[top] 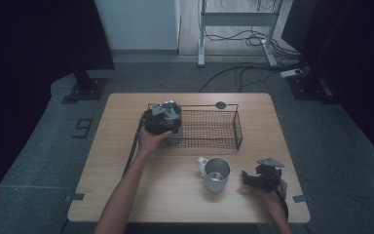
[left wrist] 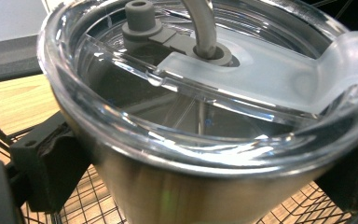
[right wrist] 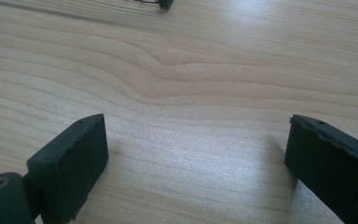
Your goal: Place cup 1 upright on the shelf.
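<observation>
Left gripper (top: 164, 127) clamped around steel tumbler (left wrist: 200, 186) with clear lid (left wrist: 242, 79), at left end of wire basket (top: 214, 127). Probably setting it in: lower upright until base seats on mesh, then release and lift straight up. Right gripper (top: 253, 179) spread, holding nothing, resting on surface (right wrist: 205, 70) beside steel mug (top: 216, 173).
</observation>
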